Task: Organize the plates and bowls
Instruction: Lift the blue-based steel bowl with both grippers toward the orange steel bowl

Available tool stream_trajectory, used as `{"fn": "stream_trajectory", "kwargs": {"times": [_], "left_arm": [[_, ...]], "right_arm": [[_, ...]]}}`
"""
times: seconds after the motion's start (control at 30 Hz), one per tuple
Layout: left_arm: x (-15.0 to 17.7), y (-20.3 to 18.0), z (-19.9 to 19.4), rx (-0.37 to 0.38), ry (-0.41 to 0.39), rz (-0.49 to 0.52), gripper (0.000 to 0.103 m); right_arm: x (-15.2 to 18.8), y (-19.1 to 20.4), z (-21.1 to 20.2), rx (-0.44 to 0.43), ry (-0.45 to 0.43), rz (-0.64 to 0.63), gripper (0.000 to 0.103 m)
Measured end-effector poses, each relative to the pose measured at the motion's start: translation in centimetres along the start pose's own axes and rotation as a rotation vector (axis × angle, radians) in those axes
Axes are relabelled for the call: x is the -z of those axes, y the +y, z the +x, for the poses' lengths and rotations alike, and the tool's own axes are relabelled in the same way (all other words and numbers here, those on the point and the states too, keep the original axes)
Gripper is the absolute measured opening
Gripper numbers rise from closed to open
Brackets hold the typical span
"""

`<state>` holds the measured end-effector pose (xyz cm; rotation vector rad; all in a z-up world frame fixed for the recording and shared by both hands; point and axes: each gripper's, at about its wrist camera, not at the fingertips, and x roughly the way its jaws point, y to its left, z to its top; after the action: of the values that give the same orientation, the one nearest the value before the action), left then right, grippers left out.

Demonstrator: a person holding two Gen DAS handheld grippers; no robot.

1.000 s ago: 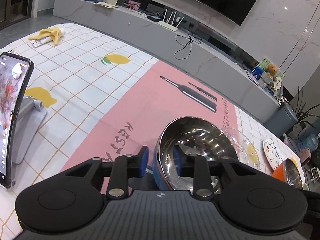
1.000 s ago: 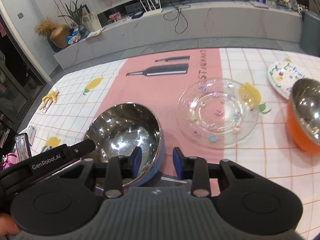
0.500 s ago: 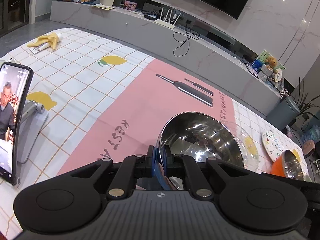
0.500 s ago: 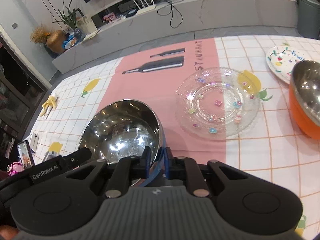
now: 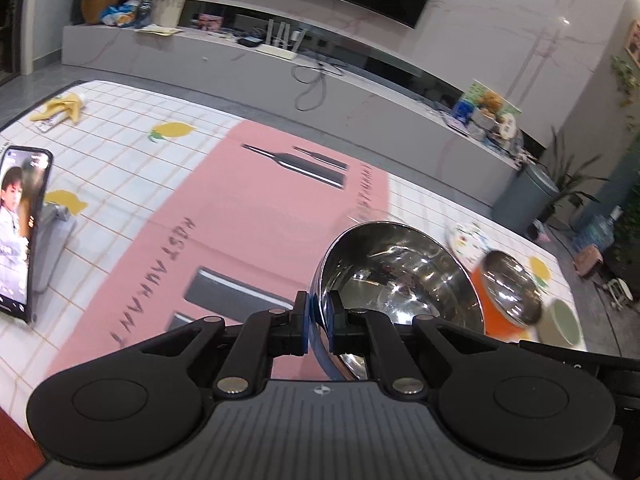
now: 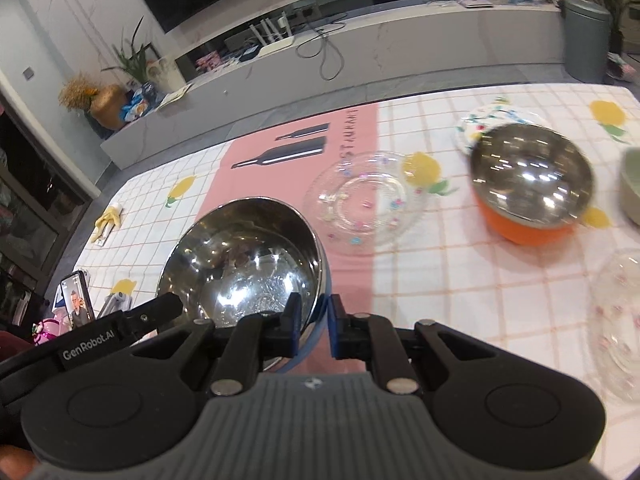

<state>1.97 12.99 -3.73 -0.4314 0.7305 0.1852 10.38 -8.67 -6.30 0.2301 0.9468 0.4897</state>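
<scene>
Both claws clamp the same steel bowl [image 5: 400, 276] by its rim, one on each side. The left claw [image 5: 318, 322] pinches the rim's left edge, one pad inside and one outside; the right claw [image 6: 314, 326] does likewise on the rim's right edge. The bowl is round w/ a polished mirror interior and a blue outer shell visible as a thin band at the rim. It sits tilted between the claws, above the pink strip of the desk [image 6: 472, 292].

Claw bodies are matte black plastic w/ ribbed grey housing; pads look blue. In the right wrist view the left tool's arm reads "GenRobot.AI" in white.

Desk cover is a smooth cloth: white w/ orange grid lines, yellow lemon prints, and a pink central band w/ dark bottle graphics and the word "RESTAURANT".

Other tableware, right of the held bowl:
- clear glass plate [image 6: 362, 198], round, ribbed, w/ small coloured dots, flat on the cloth.
- 2nd steel bowl w/ orange shell [image 6: 532, 188], upright, blurred.
- white printed plate [image 6: 476, 124] behind the orange bowl, partly hidden; lettering too blurred to read.
- pale green bowl [image 6: 630, 188], cut by frame edge.
- another clear glass dish [image 6: 620, 320] at the right edge, blurred.

Phone [image 5: 20, 228] stands upright on a grey stand at the desk's left, screen lit.
</scene>
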Motion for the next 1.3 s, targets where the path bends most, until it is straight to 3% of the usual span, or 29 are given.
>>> {"fn": "stream_trajectory", "kwargs": {"times": [0.2, 0.6, 1.3], "left_arm": [[2.1, -1.8, -0.2, 0.028, 0.058, 0.042, 0.009], [5.7, -2.4, 0.4, 0.023, 0.195, 0.059, 0.01], [7.4, -2.8, 0.9, 0.0, 0.218, 0.076, 0.01]], "right_arm": [[2.0, -2.5, -2.4, 0.022, 0.015, 0.041, 0.011], [5.3, -5.2, -3.4, 0.049, 0.074, 0.092, 0.011], [6.7, -6.5, -2.5, 0.059, 0.107, 0.118, 0.011]]}}
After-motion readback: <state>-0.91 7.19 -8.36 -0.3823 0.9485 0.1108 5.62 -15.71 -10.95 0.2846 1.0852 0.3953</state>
